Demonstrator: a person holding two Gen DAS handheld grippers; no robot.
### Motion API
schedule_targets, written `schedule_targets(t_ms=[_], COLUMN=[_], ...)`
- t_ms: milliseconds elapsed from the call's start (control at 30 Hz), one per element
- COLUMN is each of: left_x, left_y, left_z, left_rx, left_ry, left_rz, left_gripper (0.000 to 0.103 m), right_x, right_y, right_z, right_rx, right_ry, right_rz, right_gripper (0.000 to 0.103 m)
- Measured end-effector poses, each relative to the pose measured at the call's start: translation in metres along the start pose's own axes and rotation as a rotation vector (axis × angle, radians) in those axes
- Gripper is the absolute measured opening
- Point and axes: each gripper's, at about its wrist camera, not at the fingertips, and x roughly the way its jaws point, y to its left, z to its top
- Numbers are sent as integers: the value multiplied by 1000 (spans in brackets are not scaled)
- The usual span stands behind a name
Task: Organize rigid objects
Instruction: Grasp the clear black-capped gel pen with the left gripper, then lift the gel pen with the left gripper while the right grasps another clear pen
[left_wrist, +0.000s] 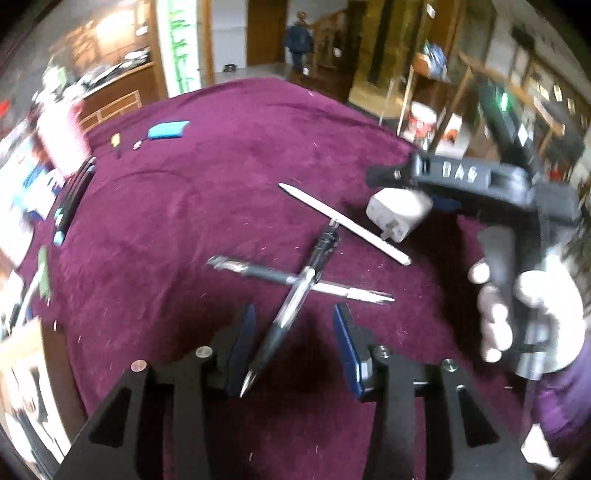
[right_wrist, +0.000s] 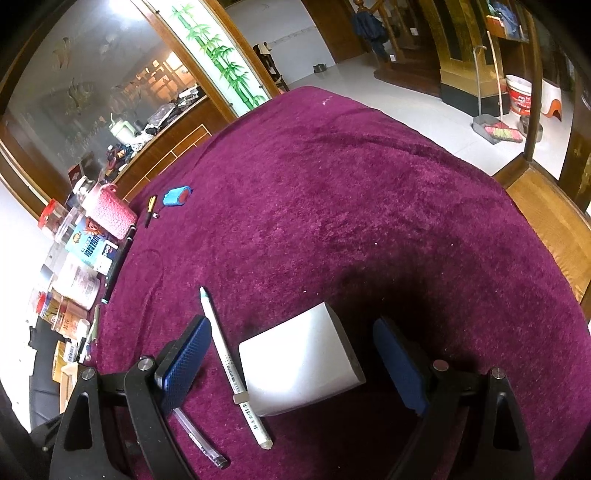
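Straddling the white charger (right_wrist: 301, 363), the right gripper (right_wrist: 291, 365) has its jaws spread wide, one blue pad to each side with a clear gap either way, so nothing is pinched. The charger sits on the purple cloth (right_wrist: 351, 203); the left view shows its prongs pointing back toward the pens. The white pen (right_wrist: 231, 369) lies just beside the charger, touching or almost touching its left edge, between the charger and the gripper's left pad (right_wrist: 184, 362). That pad rests over a clear pen (right_wrist: 201, 439) whose end pokes out below it. Likely reason for the wide spread: the charger is bulky, and the jaws need room to clear it without dragging the white pen.

Left gripper (left_wrist: 291, 339) is also spread, hovering over the tip end of a black pen (left_wrist: 291, 314), which runs from between the pads up toward the charger (left_wrist: 399, 214). Black pen crosses on top of another pen (left_wrist: 295, 282); the stack makes a clean pick harder. Not touching, as far as I can tell.

Far from the charger, near the cloth's far left edge, a blue case (right_wrist: 177, 195) lies with small items, probably a sorted group. Pens near the charger look unsorted yet.
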Motion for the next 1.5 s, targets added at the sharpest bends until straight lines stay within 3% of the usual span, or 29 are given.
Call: schedule_targets(t_ms=[67,100,200,267,400,667,1133,1333,1500], left_x=[18,26,33,30,14,-56,-186,-225,-241], left_y=[-9,-13,-16,-11,3,19,57,82,98], left_z=[6,7,9,7,-2,-36,-136,-188,-220], left_rx=[37,45,28,-17,-85,-183,-398,-474,-509], left_ry=[27,39,31,23,-6,-129,-375,-407,-436], left_rz=[15,10,4,-38,-67,-109,-75,1,18], left_gripper=[35,24,22,10,10,10,10,10,10], right_x=[0,0,1,1,3,3,-21,-31,-44], right_y=[0,0,0,1,3,2,24,29,60], right_z=[0,0,1,1,1,1,-9,-13,-27], right_rx=[1,1,1,0,-11,-19,-171,-176,-299], right_ry=[0,1,0,0,-2,-25,-222,-253,-154], right_rz=[1,1,1,0,-6,-15,-195,-238,-39], right_gripper=[91,91,91,91,91,91,91,91,92])
